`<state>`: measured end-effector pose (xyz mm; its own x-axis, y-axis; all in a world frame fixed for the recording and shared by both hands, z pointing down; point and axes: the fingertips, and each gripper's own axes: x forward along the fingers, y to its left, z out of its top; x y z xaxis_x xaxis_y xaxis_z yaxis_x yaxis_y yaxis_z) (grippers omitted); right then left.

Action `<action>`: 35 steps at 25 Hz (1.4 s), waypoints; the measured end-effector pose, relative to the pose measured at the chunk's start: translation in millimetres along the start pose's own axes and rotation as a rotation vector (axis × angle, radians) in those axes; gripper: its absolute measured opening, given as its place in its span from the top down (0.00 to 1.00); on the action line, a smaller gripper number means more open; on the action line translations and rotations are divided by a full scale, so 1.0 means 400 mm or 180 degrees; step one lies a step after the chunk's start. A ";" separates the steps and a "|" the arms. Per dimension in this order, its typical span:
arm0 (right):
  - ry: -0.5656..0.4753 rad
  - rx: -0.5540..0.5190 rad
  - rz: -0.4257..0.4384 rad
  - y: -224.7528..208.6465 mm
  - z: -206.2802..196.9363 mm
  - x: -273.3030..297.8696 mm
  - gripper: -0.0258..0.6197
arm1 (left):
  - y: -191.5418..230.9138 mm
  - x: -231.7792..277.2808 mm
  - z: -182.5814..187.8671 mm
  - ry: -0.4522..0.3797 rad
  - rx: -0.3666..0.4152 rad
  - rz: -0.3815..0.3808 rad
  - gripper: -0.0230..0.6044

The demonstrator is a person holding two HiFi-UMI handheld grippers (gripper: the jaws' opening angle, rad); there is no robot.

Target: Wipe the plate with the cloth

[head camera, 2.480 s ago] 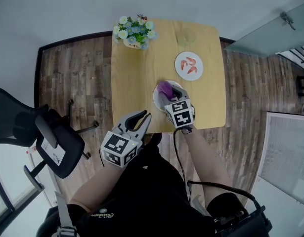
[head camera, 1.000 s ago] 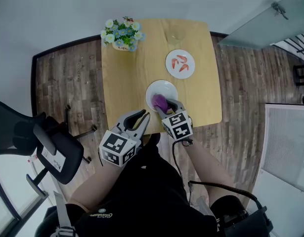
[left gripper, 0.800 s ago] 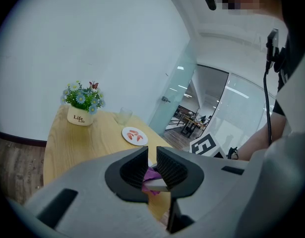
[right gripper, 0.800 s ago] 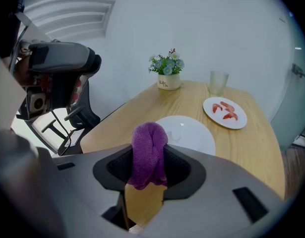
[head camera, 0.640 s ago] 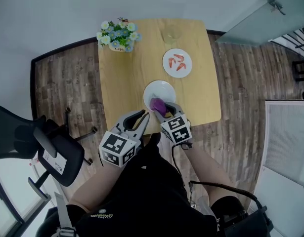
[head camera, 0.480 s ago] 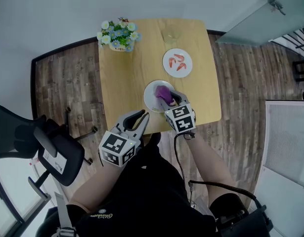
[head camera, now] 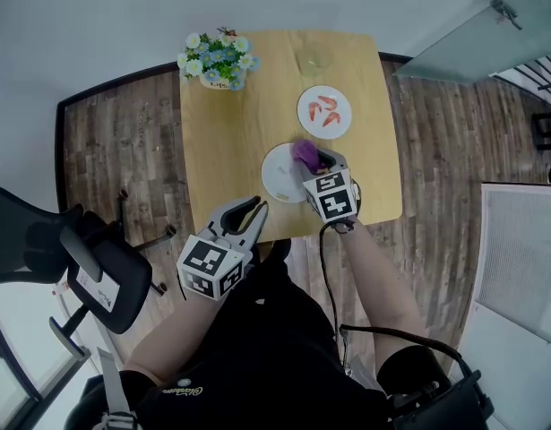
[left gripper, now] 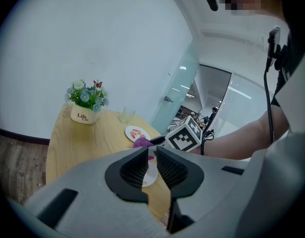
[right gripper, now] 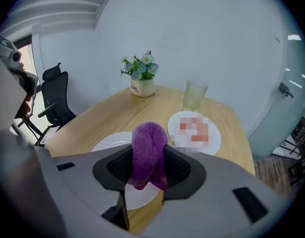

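Pale wood is filling the middle of the head view: a small table (head camera: 230, 141) is standing on dark plank flooring (head camera: 123, 150), with a black office chair (head camera: 51, 249) sitting at the lower left of the frame. A pot of flowers (head camera: 214, 59) is standing at the table's upper left corner, an empty glass (head camera: 316, 61) is standing near the top edge, and a dish of shrimp (head camera: 324, 111) is lying just below the glass.

The white plate (head camera: 277, 174) is lying near the table's lower edge. The right gripper (head camera: 322, 161) is reaching over the plate's upper right rim. Its pads (right gripper: 178, 166) are pinching a bunched purple cloth (right gripper: 149, 150) from both sides, and the cloth is bulging up above them and hanging down below them. Seen from that gripper, the cloth is dangling over the near right part of the plate, with the dish of shrimp lying beyond it. Whether the cloth is actually touching the plate cannot be told.

The left gripper (head camera: 246, 213) is hovering below the table's lower edge, off the wood and well apart from the plate. Its pads (left gripper: 134, 170) are sitting almost together, leaving only a thin slit, and nothing is lying between them.
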<state>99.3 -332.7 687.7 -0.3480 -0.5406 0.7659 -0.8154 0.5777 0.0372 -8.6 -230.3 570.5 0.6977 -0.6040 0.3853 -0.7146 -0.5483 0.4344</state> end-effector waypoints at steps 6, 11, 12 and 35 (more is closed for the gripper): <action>0.0037 -0.0013 0.0198 0.077 -0.045 -0.042 0.72 | -0.008 0.013 0.008 -0.0007 0.0011 -0.0046 0.88; 0.0077 0.0052 0.0401 0.155 -0.100 -0.104 0.72 | -0.012 0.026 0.011 0.0001 0.0008 -0.0066 0.88; 0.0075 0.0075 0.0440 0.169 -0.109 -0.114 0.72 | -0.013 0.029 0.012 0.0000 0.0009 -0.0074 0.88; 0.0014 0.0052 -0.0056 -0.037 -0.042 -0.039 0.72 | -0.008 0.034 0.009 0.0012 -0.0002 -0.0054 0.88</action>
<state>124.5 -322.6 685.8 -0.3316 -0.5479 0.7680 -0.8289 0.5580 0.0402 3.0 -238.9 571.3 0.7100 -0.5923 0.3809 -0.7025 -0.5582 0.4414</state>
